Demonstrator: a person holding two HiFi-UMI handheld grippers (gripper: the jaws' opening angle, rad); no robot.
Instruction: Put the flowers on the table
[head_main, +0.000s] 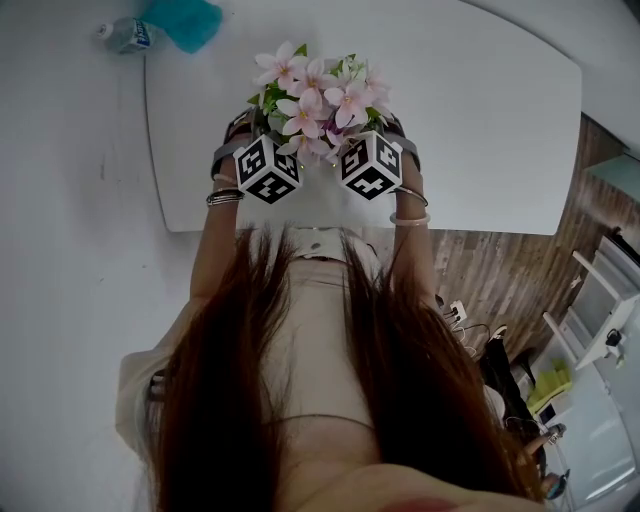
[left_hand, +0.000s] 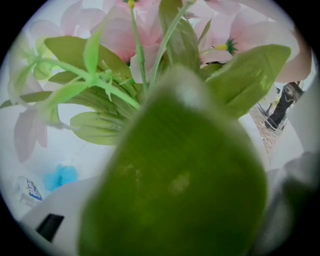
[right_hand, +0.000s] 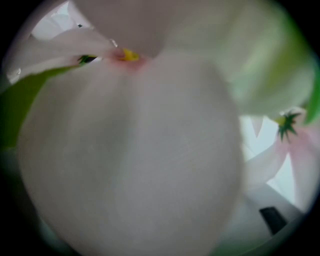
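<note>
A bunch of pink flowers (head_main: 318, 100) with green leaves is held up over the near part of the white table (head_main: 480, 120), between my two grippers. The left gripper (head_main: 255, 130) is at the bunch's left side and the right gripper (head_main: 388, 130) at its right; only their marker cubes and arms show below the blooms. In the left gripper view a blurred green leaf (left_hand: 175, 180) covers the jaws, with pink blooms (left_hand: 115, 30) above. A pale pink petal (right_hand: 135, 150) fills the right gripper view and hides those jaws.
A plastic bottle (head_main: 125, 33) and a blue cloth (head_main: 185, 20) lie at the table's far left corner. Wooden floor (head_main: 520, 270) and white furniture (head_main: 600, 310) are to the right of the table. The person's long hair hangs in the lower head view.
</note>
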